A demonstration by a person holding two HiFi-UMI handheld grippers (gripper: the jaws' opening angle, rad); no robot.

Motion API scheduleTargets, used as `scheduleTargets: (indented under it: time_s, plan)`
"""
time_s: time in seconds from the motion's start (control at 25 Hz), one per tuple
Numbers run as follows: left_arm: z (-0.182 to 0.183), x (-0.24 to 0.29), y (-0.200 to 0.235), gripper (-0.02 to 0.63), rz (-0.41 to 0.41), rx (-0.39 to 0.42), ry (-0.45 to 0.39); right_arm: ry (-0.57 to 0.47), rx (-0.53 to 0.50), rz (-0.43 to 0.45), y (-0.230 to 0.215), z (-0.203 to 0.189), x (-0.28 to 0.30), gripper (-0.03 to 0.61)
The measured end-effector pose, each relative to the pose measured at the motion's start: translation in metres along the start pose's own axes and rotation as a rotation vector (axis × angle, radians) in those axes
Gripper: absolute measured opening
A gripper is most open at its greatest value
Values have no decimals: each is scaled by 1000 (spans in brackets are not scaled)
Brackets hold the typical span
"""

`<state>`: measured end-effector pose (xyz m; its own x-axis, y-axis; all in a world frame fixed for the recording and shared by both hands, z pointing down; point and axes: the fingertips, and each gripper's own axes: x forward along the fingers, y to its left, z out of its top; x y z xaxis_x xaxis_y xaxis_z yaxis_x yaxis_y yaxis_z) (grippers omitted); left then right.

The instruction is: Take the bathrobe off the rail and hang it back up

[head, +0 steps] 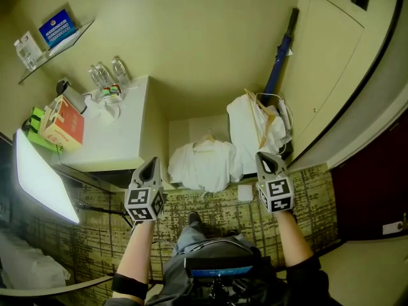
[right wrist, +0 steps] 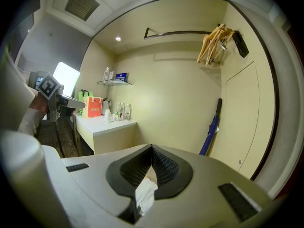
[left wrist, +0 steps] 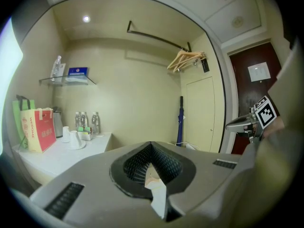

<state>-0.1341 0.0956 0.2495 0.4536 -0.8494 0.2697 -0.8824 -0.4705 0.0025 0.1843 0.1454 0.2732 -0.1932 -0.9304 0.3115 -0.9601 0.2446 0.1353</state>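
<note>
Left tongs (head: 152,160) and right tongs (head: 266,157) clenched shut above the carpet (head: 213,210), white bathrobes (head: 204,163) heaped in the alcove (head: 191,127), hangers (right wrist: 216,42) bunched on the rail (right wrist: 175,32), worktop (head: 121,139) alongside.

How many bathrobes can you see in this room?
2. One bathrobe lies heaped on the low ledge beside the white counter; the other bathrobe lies to its right, near the blue umbrella. None hangs on the rail.

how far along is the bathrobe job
Done: a robe lies heaped below, off the rail, which holds only bare hangers. In hand: nothing, apparently; left tongs and right tongs are shut. Left: pick it up and rehang it.
</note>
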Motion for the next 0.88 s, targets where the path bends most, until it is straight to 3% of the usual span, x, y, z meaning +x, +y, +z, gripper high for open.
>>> scheduleTargets:
  time_s: [0.72,0.88]
  plan:
    - [-17,22,17,3,0,4,45,53,22,8,13,-18,30,21]
    - [-24,37,21,3,-36,13,70,69,34,5,18,-23,47,21]
